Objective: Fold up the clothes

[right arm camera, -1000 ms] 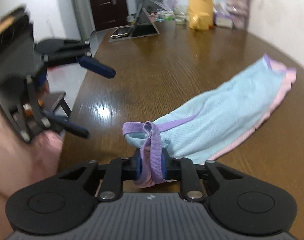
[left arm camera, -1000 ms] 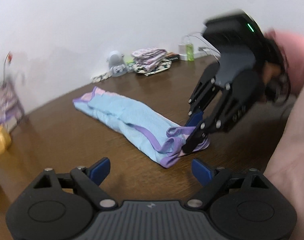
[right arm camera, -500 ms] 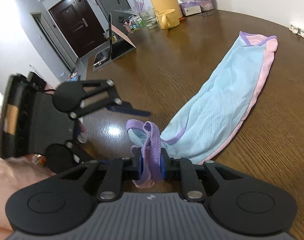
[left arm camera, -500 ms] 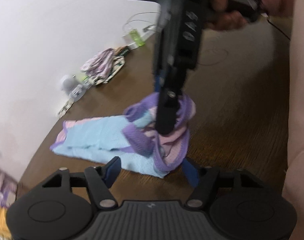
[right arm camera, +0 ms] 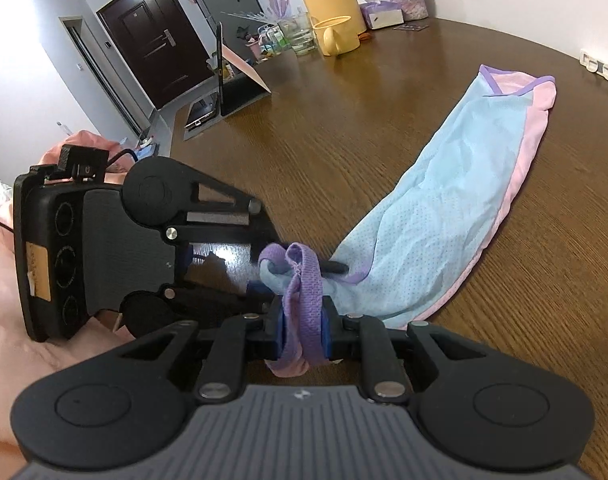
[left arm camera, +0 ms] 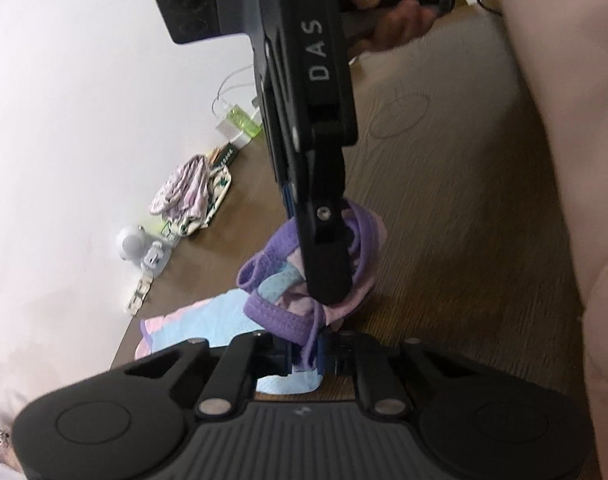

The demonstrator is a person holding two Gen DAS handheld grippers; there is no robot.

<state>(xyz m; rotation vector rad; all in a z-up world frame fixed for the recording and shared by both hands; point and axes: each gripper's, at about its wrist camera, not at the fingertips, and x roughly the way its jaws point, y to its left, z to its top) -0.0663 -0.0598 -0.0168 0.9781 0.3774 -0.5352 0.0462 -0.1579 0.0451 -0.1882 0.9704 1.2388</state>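
Note:
A light blue garment (right arm camera: 444,216) with pink and purple trim lies stretched across the brown wooden table (right arm camera: 364,120). My right gripper (right arm camera: 302,330) is shut on its bunched purple strap end, lifted off the table. My left gripper (left arm camera: 307,354) is shut on the same purple bunch (left arm camera: 275,320) just below the right gripper (left arm camera: 328,292), which hangs down from above. In the right wrist view the left gripper (right arm camera: 295,276) comes in from the left and meets the bunch. The garment's far end (right arm camera: 512,84) rests flat on the table.
A pile of folded patterned clothes (left arm camera: 191,192), a small white gadget (left arm camera: 137,248) and a charger with cables (left arm camera: 239,124) sit by the white wall. A yellow jug (right arm camera: 332,8), glass, tissue box and tablet stand (right arm camera: 231,80) stand at the table's far end.
My left gripper has moved in to the lifted strap end and shut on it; it was open. The right gripper has kept its hold and raised the end.

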